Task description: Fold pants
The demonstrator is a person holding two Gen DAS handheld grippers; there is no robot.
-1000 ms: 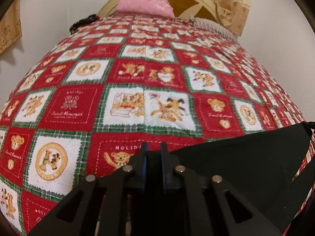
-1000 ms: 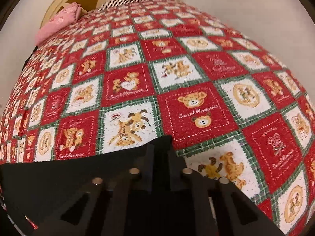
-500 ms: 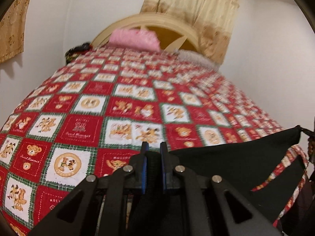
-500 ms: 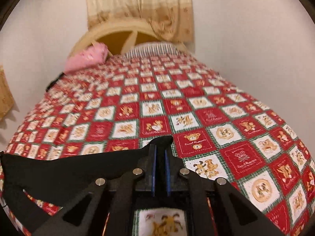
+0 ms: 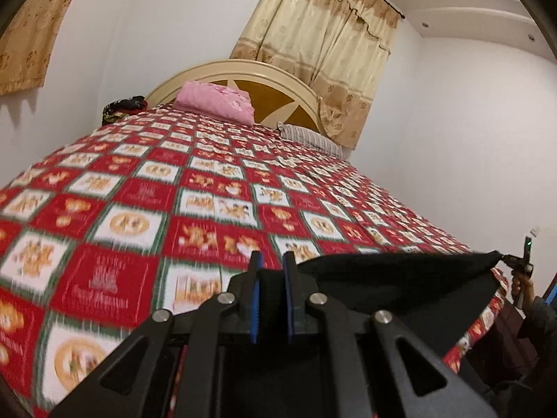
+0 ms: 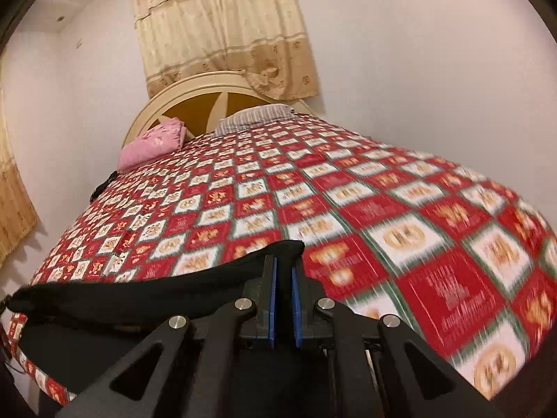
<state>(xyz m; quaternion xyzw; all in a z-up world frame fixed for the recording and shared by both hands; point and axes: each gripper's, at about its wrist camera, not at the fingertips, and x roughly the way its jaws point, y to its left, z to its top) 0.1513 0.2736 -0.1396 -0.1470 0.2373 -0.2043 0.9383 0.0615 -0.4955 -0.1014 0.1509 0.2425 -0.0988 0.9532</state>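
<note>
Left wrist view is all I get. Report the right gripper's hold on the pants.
Observer: The right gripper pinches the black pants at its fingertips, and the blue pads stand nearly together.
Operator: Say where the cloth ends on that side.
Observer: It ends at the fingertips. To their right, only the bedspread shows.
</note>
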